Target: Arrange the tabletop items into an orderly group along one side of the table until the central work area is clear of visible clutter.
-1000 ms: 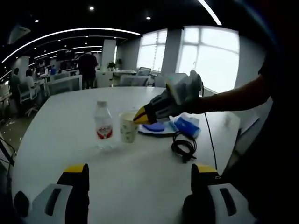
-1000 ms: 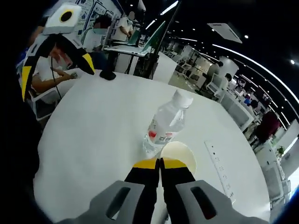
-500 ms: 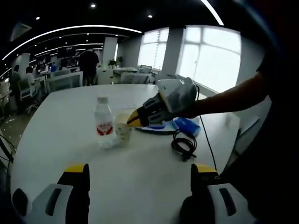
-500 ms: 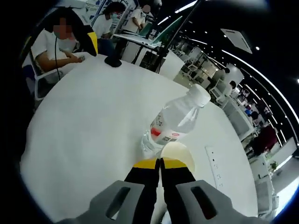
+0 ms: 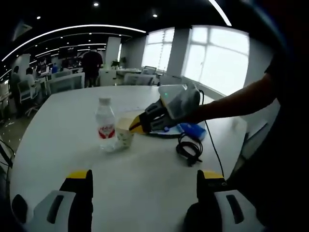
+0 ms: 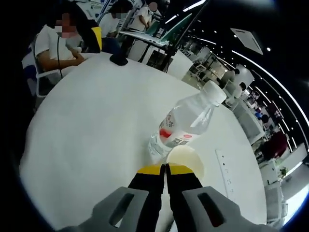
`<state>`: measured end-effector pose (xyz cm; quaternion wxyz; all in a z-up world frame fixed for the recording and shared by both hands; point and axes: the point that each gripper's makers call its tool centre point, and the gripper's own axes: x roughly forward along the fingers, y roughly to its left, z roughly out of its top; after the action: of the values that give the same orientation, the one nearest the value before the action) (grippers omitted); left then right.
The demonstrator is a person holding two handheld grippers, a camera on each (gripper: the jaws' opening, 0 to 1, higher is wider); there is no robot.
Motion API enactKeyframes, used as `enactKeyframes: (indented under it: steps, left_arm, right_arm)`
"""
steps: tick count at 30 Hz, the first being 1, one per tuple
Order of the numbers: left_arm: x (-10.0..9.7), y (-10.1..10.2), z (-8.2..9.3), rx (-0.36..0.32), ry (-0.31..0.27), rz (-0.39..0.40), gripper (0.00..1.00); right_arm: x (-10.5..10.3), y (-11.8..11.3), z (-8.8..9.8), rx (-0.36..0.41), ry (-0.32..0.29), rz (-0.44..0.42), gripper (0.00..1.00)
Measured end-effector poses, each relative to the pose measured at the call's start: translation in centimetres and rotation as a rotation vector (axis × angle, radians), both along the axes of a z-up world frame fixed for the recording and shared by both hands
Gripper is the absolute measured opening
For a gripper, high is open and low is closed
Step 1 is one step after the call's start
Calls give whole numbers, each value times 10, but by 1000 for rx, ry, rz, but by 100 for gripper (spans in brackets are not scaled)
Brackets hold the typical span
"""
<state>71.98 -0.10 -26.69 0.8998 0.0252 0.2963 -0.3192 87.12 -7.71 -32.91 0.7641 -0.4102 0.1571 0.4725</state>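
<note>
A clear water bottle with a red label stands on the white table. A paper cup sits right beside it, nearly touching. My right gripper reaches in from the right, shut on the cup's rim. In the right gripper view the yellow-tipped jaws of the right gripper are pressed together at the near edge of the cup, with the bottle just beyond. My left gripper hovers low over the near table, open and holding nothing.
A coiled black cable and blue packets lie right of the cup, by a dark blue flat piece. A white power strip lies on the table. A black stand base and a seated person are at the far edge.
The right gripper has carried the cup leftward across the table, up against the bottle. The left gripper has stayed put and open.
</note>
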Motion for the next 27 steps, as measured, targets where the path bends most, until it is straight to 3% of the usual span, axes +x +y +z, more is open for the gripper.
enactKeyframes:
  steps: [18, 27]
  left_arm:
    - [-5, -3, -2, -1, 9, -9, 87]
    - [-8, -5, -1, 0, 9, -13, 87]
  right_arm:
    - [-7, -14, -5, -24, 12, -22, 0]
    - [-9, -12, -1, -6, 15, -34, 6]
